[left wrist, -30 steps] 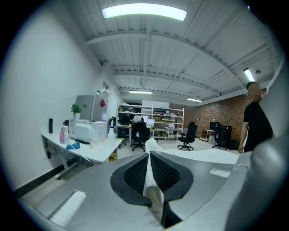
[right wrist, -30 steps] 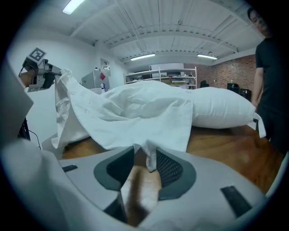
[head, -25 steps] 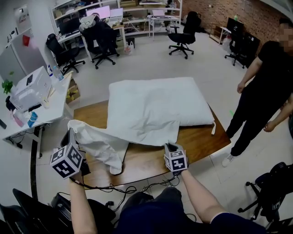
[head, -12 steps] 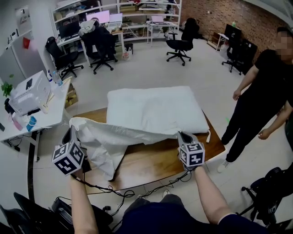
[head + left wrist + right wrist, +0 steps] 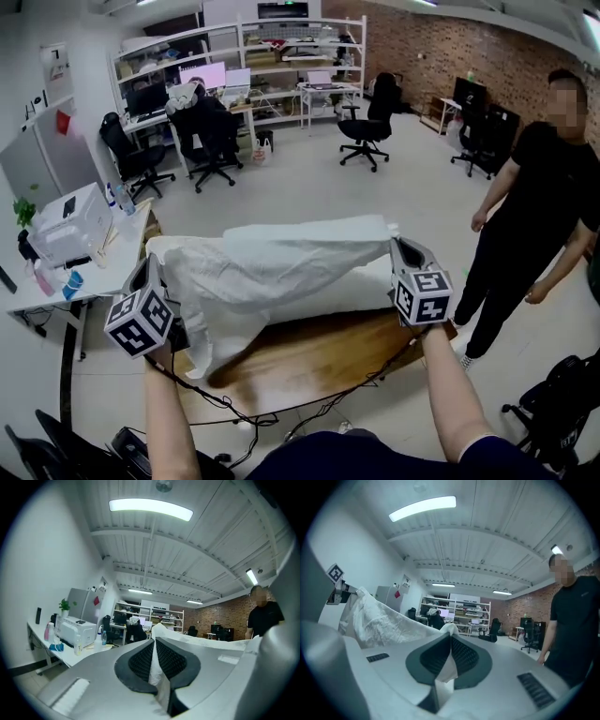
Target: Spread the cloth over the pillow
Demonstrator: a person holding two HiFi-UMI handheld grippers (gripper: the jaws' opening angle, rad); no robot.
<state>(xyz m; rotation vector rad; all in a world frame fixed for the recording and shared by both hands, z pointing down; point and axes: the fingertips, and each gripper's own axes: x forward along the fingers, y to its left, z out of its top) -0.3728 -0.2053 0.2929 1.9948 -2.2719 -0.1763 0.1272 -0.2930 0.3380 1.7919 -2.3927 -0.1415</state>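
Step in hand: lift. Fingers of the left gripper (image 5: pixel 150 270) and right gripper (image 5: pixel 400 247) clamp the cloth (image 5: pixel 272 267) at its corners; the right pair have just been closing on it. The cloth hangs stretched above the pillow (image 5: pixel 361 286) on the worktop (image 5: pixel 319 361). Next move: carry forward, lower evenly.

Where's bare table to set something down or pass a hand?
Free: the bare wood strip of the table, between the pillow and the table's front edge, centre to right. Crowded: the pillow takes the far side, the cloth hangs over the near left corner, and a person stands off the right end.
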